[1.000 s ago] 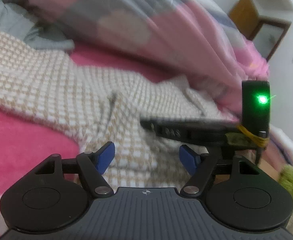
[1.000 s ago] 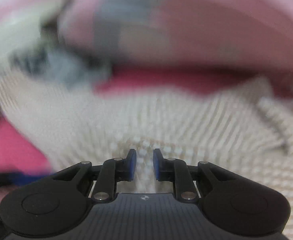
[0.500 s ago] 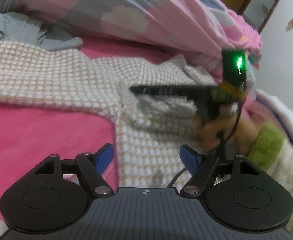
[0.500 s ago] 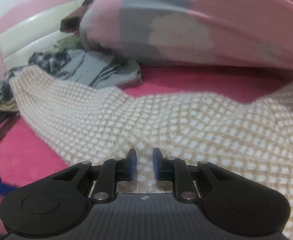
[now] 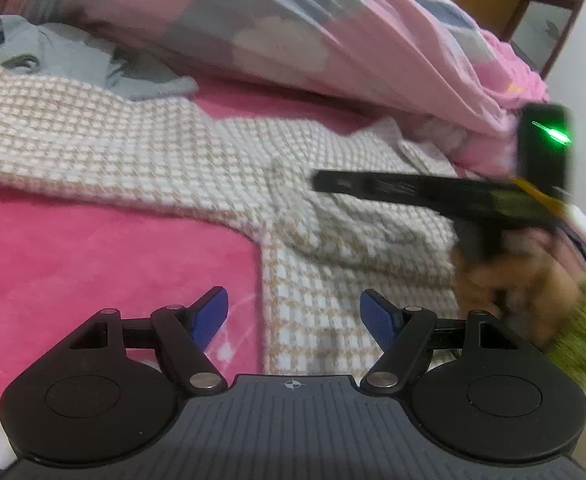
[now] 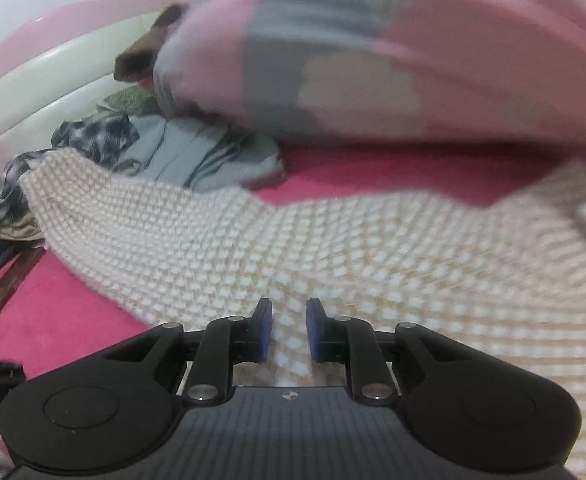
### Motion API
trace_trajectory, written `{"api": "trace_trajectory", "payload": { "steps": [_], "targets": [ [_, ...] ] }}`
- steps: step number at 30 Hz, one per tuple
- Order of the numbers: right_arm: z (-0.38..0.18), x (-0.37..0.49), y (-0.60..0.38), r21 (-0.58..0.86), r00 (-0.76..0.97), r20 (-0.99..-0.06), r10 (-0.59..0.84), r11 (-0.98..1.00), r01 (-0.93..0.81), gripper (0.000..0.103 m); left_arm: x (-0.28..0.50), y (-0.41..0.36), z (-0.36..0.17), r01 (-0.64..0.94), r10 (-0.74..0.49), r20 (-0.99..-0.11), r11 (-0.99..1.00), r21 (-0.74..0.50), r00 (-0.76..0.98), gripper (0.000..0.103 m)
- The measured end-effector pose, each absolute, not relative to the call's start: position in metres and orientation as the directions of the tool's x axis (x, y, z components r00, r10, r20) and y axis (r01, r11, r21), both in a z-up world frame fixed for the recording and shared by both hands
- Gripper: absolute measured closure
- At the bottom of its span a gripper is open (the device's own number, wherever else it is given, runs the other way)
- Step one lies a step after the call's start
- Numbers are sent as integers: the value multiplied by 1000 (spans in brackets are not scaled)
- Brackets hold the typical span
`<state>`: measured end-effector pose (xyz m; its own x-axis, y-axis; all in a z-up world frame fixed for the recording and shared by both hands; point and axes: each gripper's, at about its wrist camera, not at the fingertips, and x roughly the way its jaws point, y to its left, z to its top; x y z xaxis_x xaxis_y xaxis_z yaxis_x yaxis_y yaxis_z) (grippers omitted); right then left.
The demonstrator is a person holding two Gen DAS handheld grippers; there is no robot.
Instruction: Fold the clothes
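beige checked garment pinched in right hand-held gripper, spread ahead

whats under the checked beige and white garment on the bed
The checked garment lies spread on a pink bed cover, which shows bare beside and beyond it. Its far left corner overlaps a grey garment. Whatever else is beneath the cloth is covered.

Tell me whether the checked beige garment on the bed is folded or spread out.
Mostly spread: the checked garment lies wide across the pink bed cover, bunched only where the right gripper pinches it.
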<state>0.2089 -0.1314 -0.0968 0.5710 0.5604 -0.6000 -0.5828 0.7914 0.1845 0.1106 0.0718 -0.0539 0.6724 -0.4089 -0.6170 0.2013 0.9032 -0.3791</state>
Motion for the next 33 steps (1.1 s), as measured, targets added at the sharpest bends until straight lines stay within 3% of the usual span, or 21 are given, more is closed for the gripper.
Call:
{"api": "trace_trajectory", "payload": {
  "steps": [7,12,19,26,33],
  "targets": [
    [-83,177,-166,193,656,-585,477,868,-458,83,108,83,-41,108,-338,-593,915,-389,731,30],
    [-119,190,-174,200,683,-627,375,925,-324,83,112,96,-36,16,-265,-579,917,-398,771,30],
    [-130,188,-173,173,705,-608,366,927,-332,83,118,123,-36,-168,-97,-552,897,-409,828,30],
    [-130,185,-176,180,708,-602,371,926,-332,83,119,150,-22,-339,131,-467,854,-395,874,29],
    [-130,186,-176,179,708,-602,369,926,-331,83,119,172,-18,-428,246,-427,808,-406,870,29]
  ]
}}
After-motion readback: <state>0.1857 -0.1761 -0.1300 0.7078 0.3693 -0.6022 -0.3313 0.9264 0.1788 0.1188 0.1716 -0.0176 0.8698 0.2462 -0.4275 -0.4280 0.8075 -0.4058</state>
